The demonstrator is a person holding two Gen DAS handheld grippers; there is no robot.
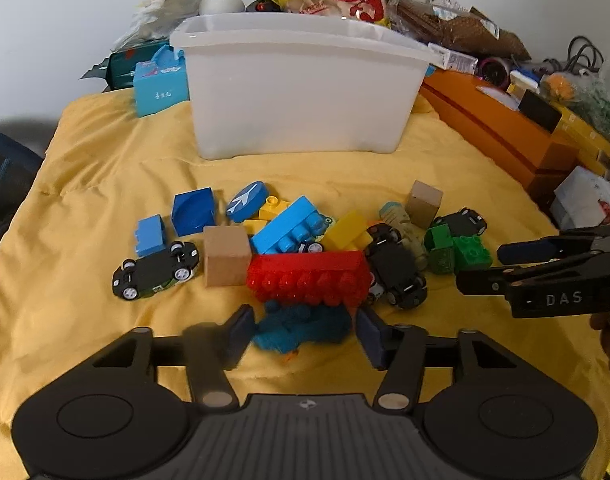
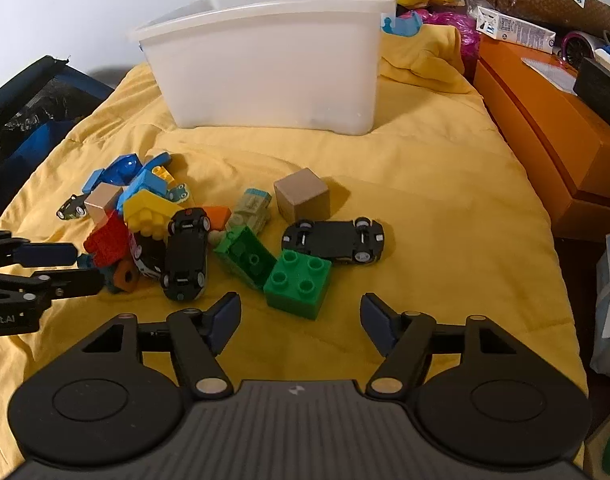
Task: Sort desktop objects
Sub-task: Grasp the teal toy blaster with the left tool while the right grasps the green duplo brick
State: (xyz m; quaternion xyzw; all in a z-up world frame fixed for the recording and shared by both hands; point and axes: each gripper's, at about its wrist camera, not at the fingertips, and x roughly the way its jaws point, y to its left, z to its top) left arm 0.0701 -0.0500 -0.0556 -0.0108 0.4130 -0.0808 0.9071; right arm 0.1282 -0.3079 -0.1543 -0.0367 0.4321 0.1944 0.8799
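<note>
Nearly all toys [image 1: 305,248] lie on the yellow cloth [image 1: 105,152] before the white bin [image 1: 297,92], so your sorting has hardly begun. Your left gripper [image 1: 303,330] stands released around a teal toy [image 1: 305,326]; your right gripper [image 2: 301,320] is released near the green brick [image 2: 299,284].

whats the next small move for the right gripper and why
Probably ease the right gripper forward and down to straddle the green square four-stud plastic brick, then close. Its jaws stand open and empty, and that brick lies just ahead between them, clear of the upturned black toy car.
</note>
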